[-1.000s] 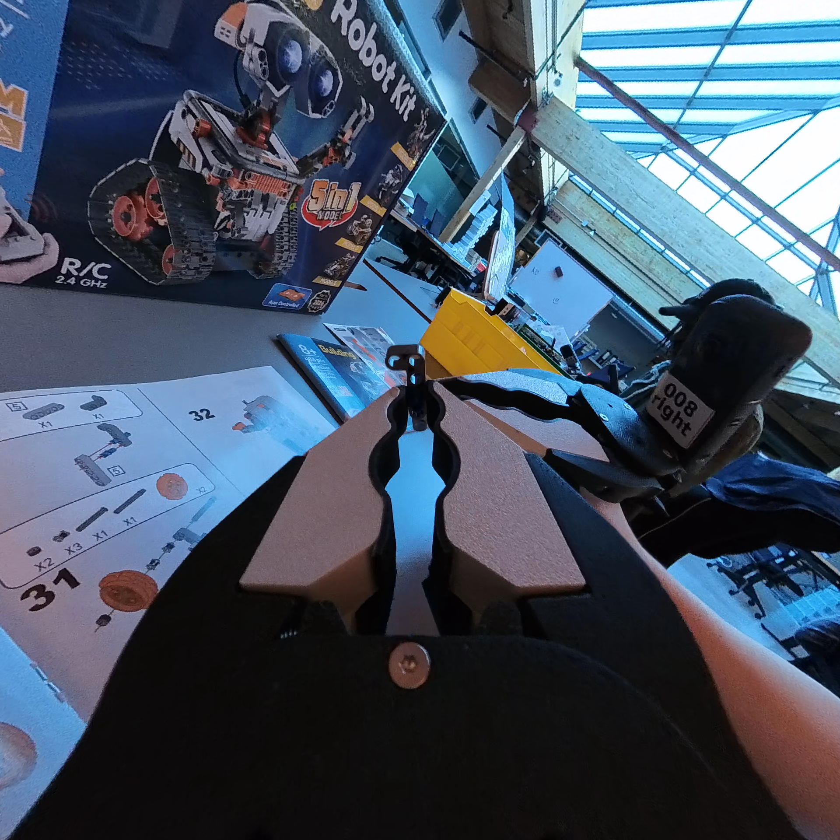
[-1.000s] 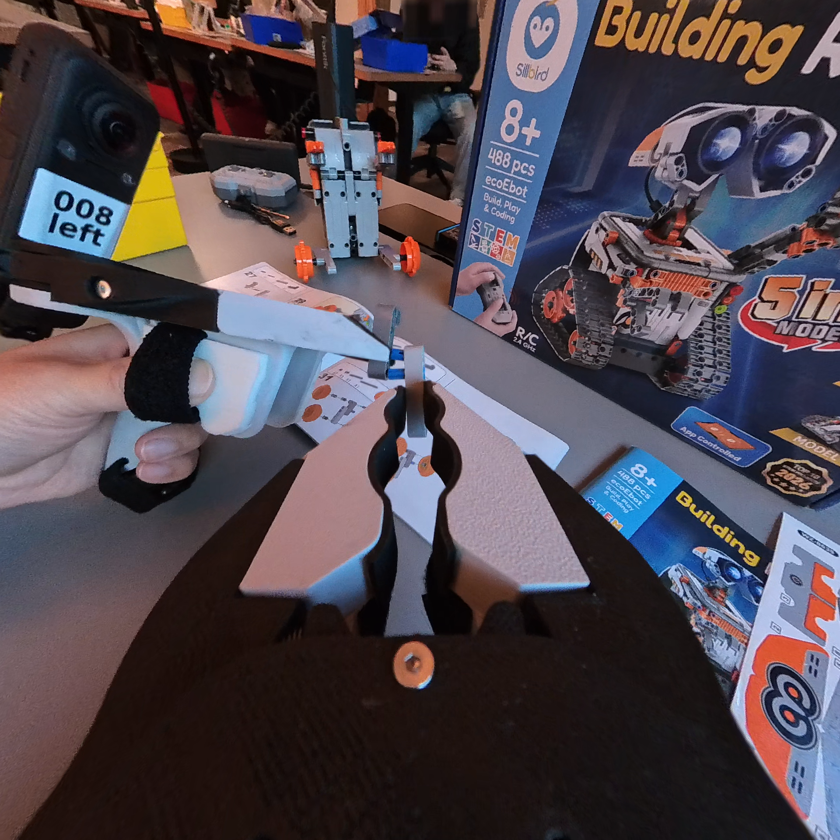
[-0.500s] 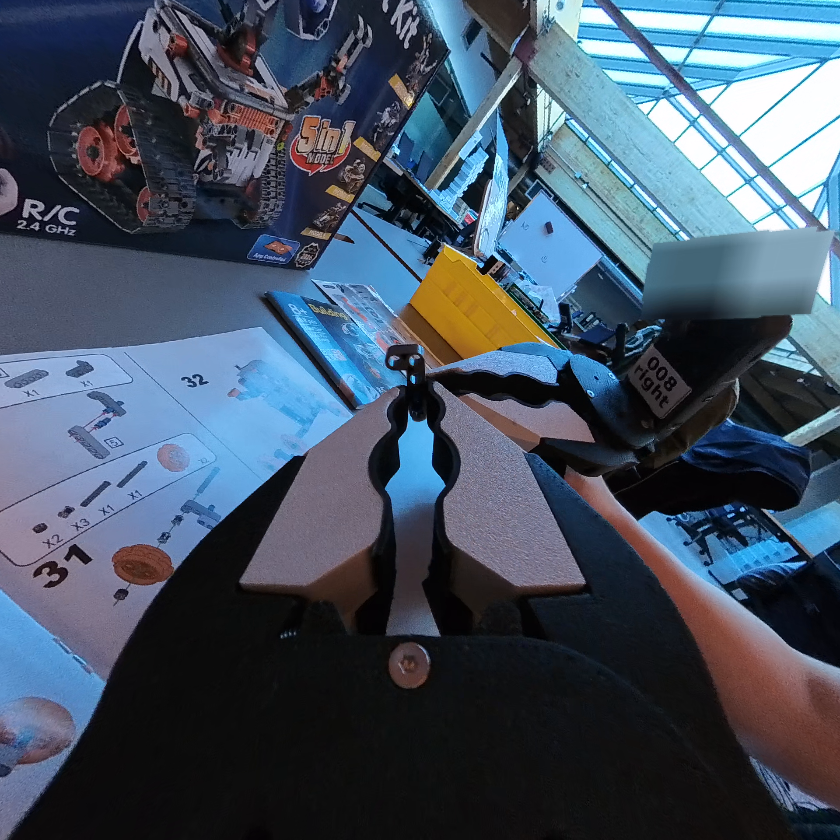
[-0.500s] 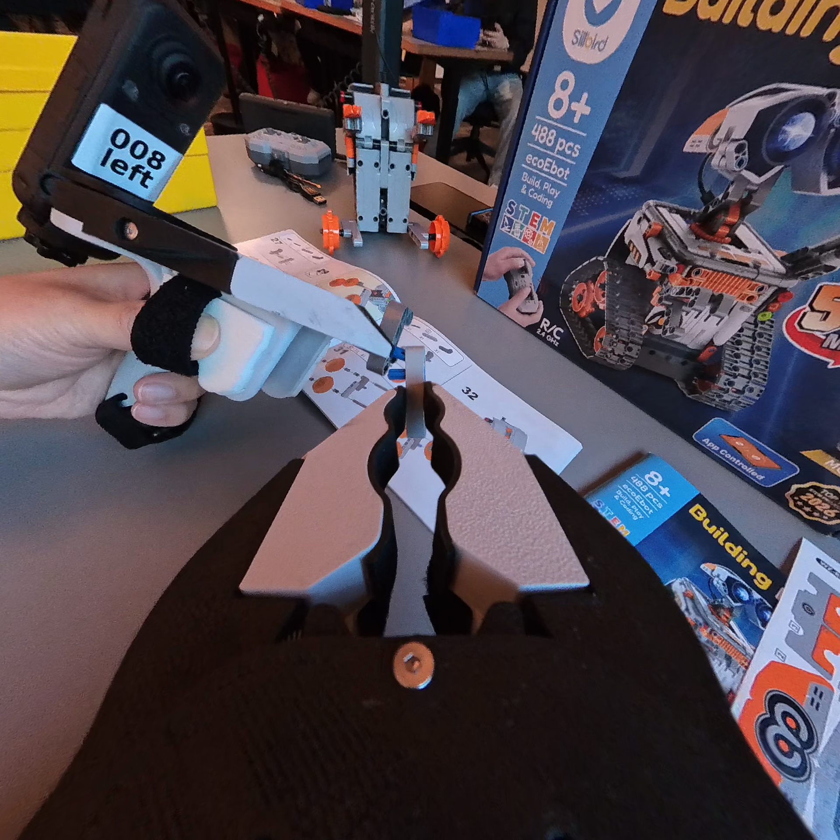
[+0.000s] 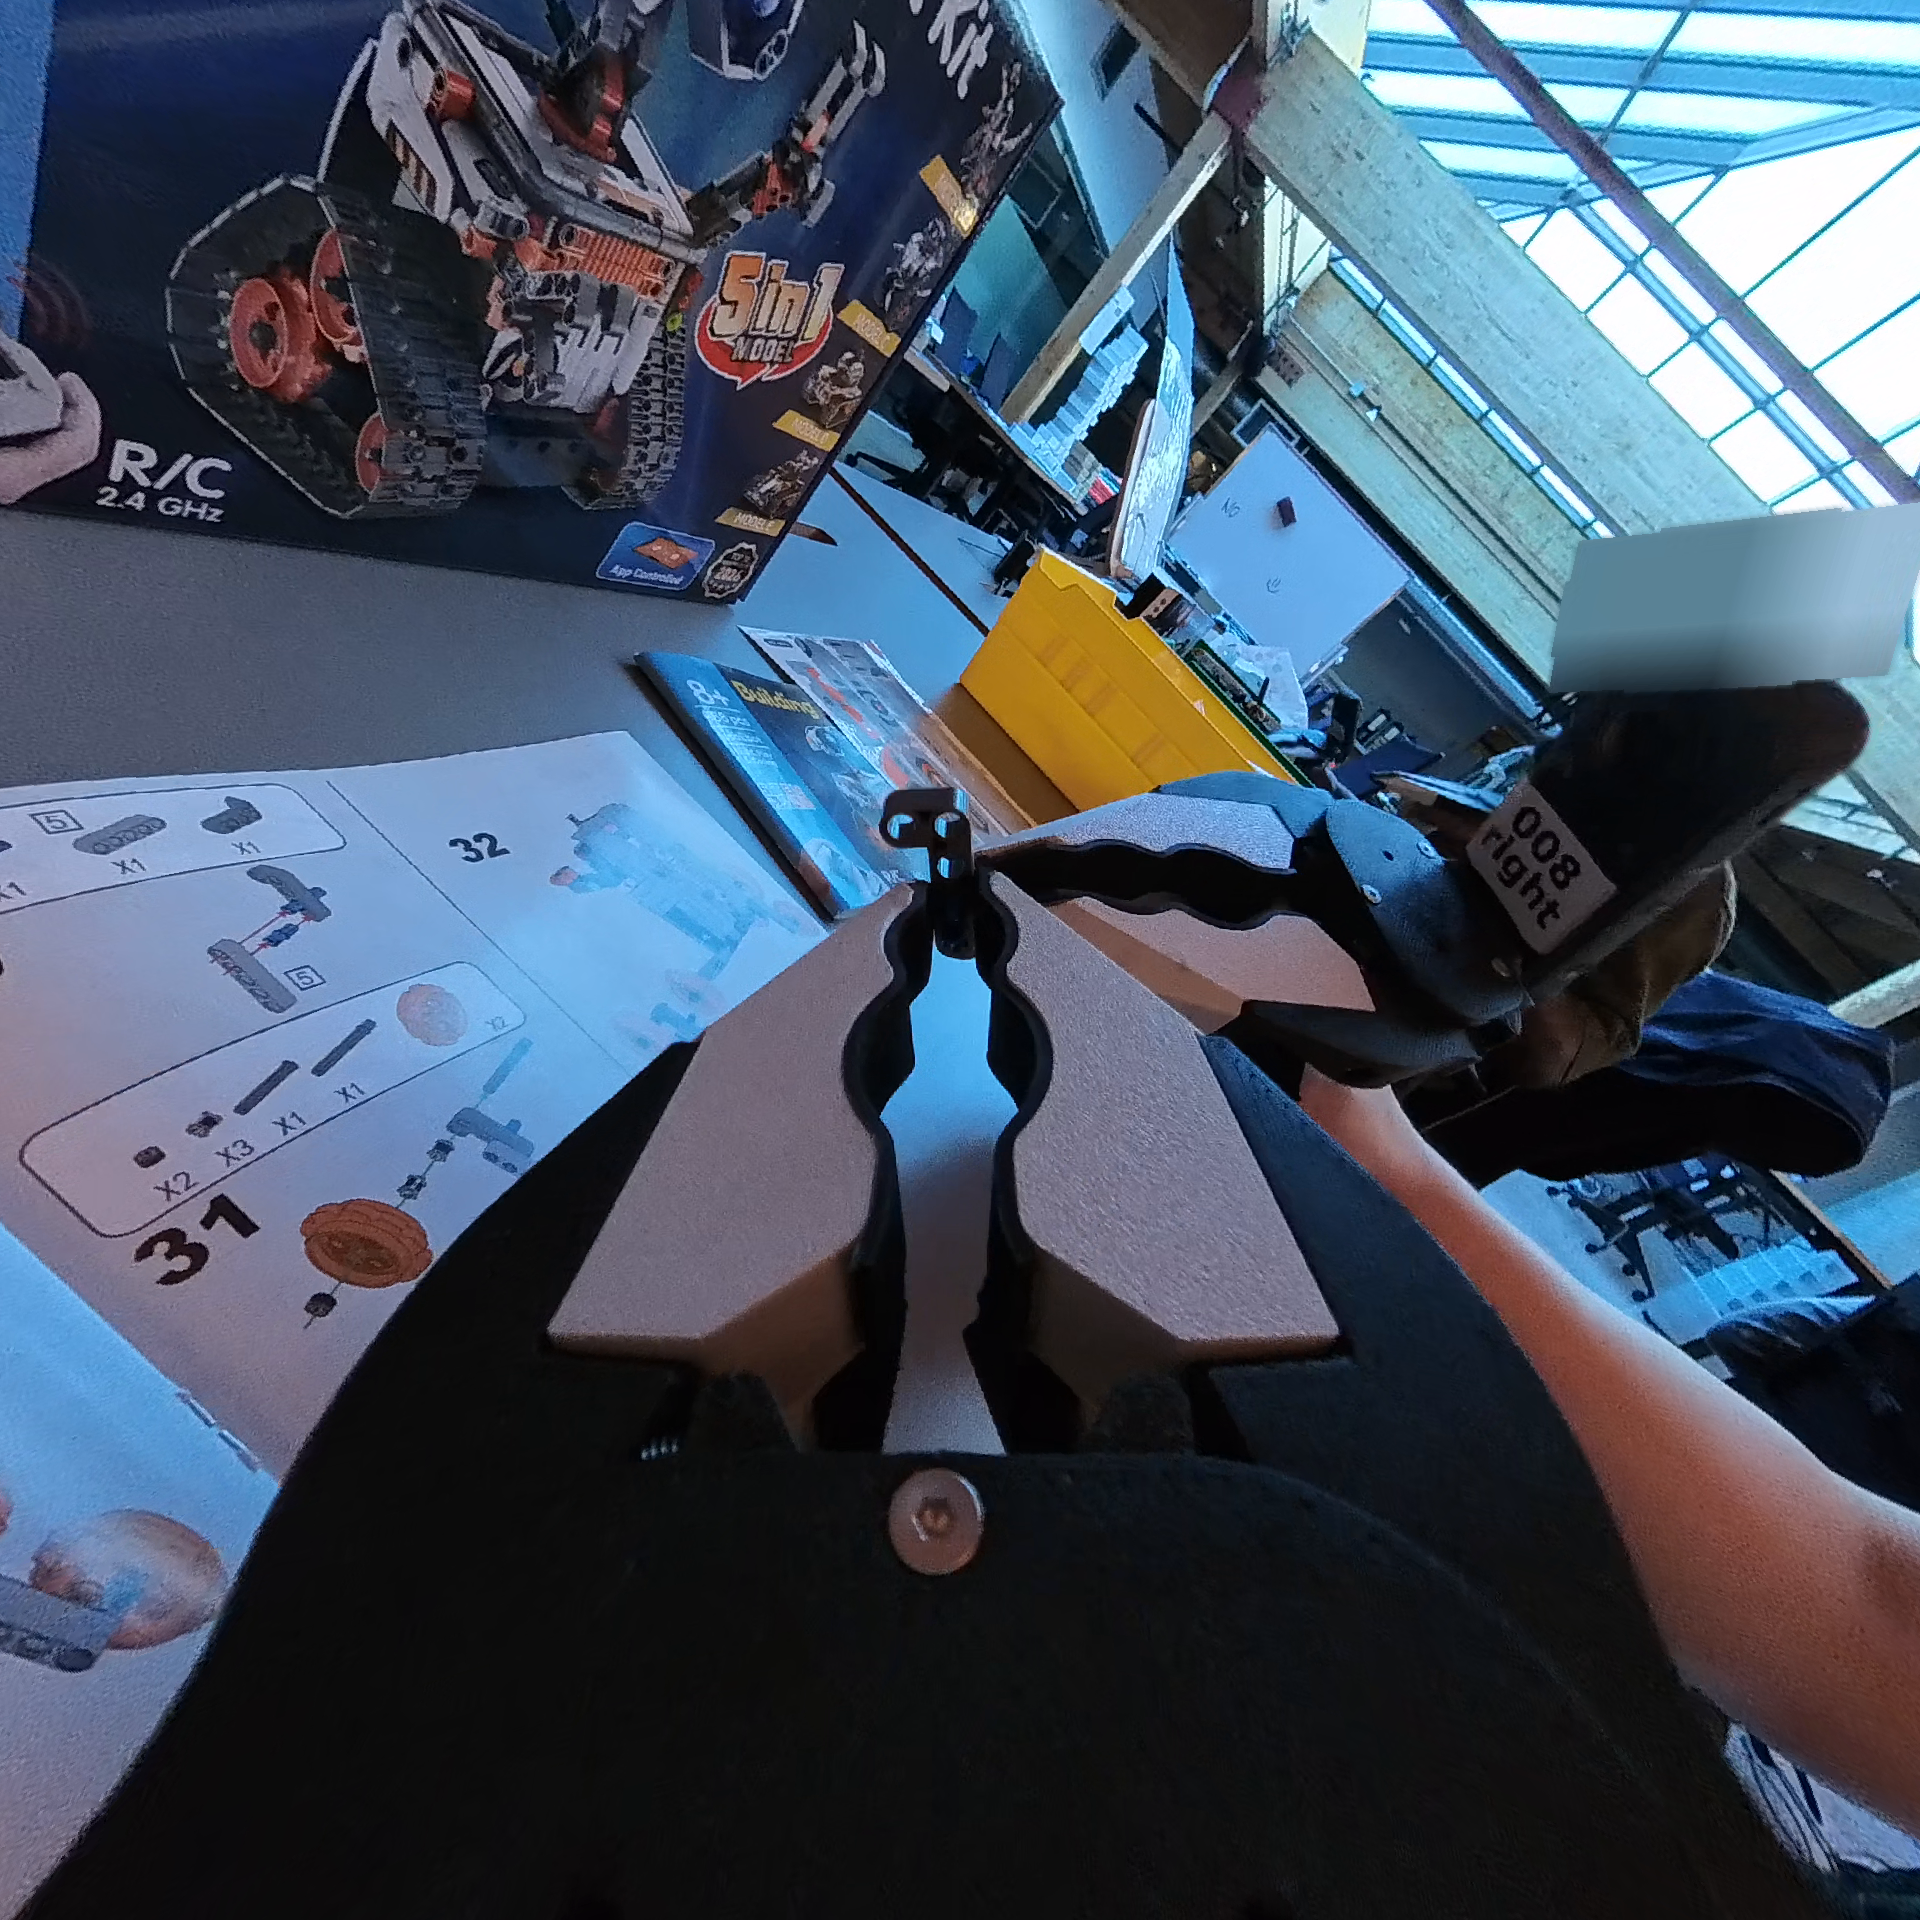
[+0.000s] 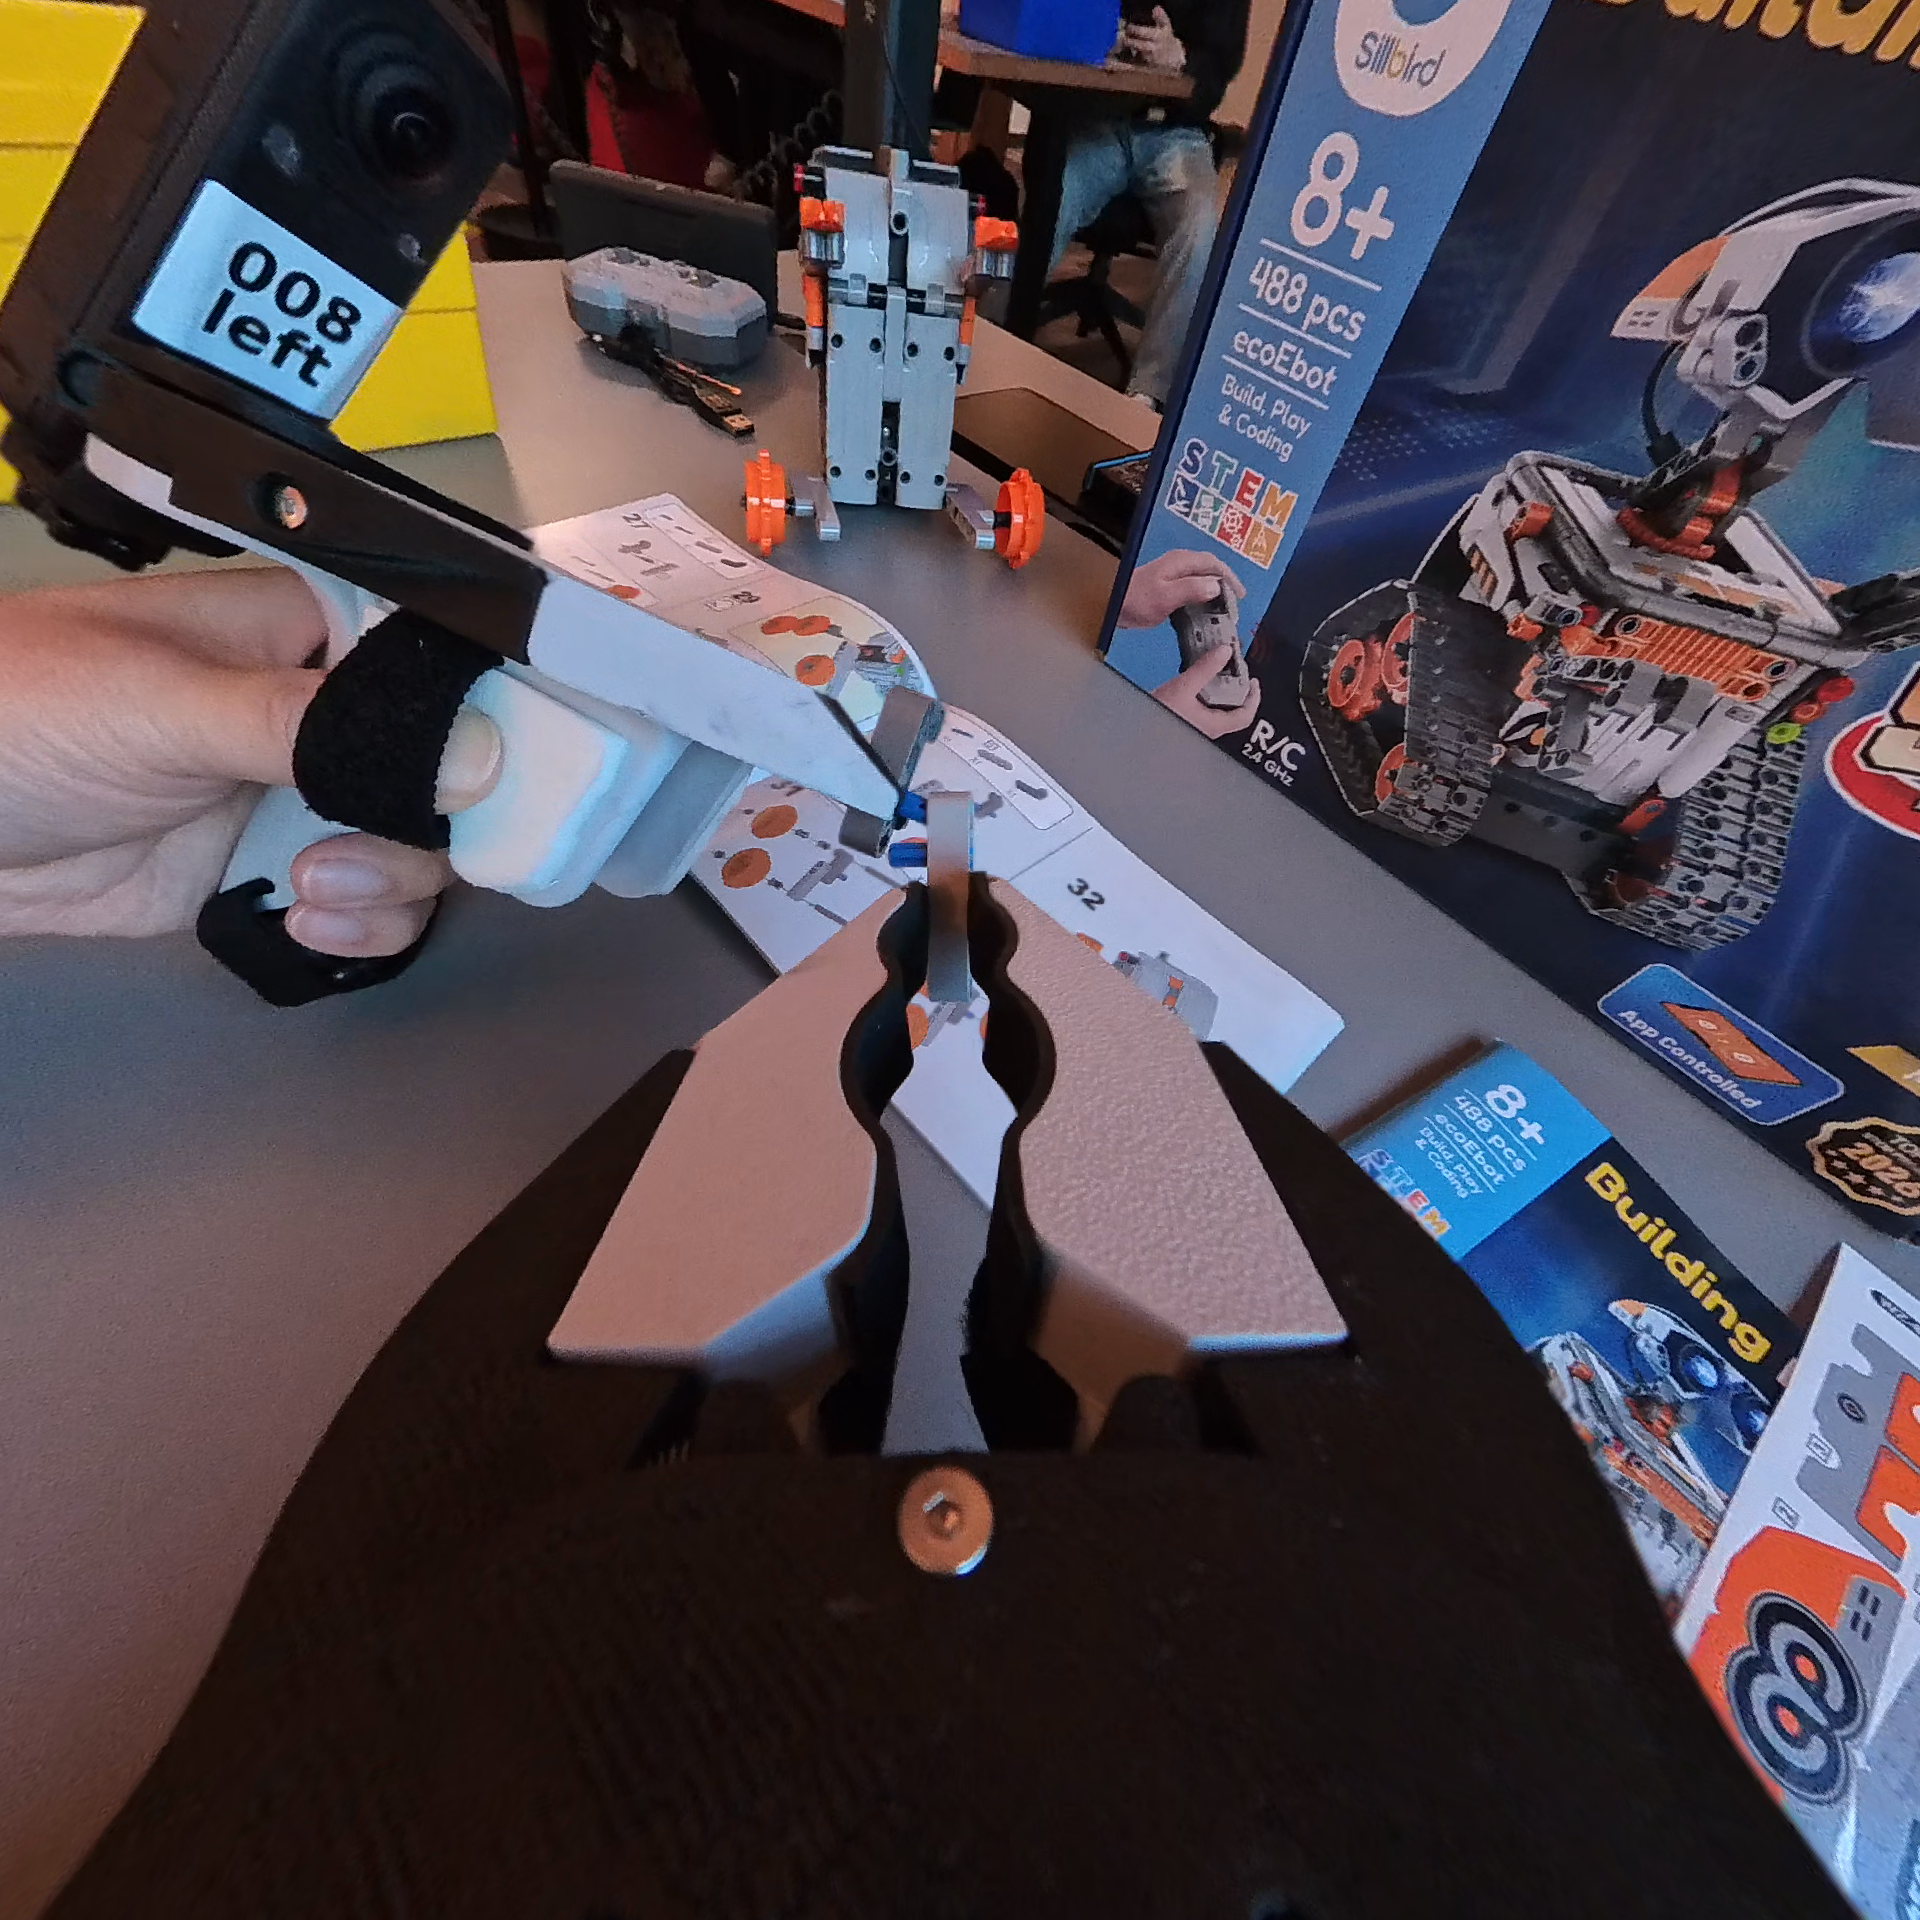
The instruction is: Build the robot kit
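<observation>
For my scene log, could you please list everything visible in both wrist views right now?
grey beam: 1, grey, between the right gripper's jaws
angled beam: 1, grey with blue pins, between the left gripper's jaws
instruction sheet: 1, white, on the table under both grippers
kit box: 1, dark blue, upright at right
booklet: 1, blue, flat by the box
half-built model: 1, grey and orange, far side
yellow bin: 1
table: 1, grey
left gripper: shut
right gripper: shut
</observation>
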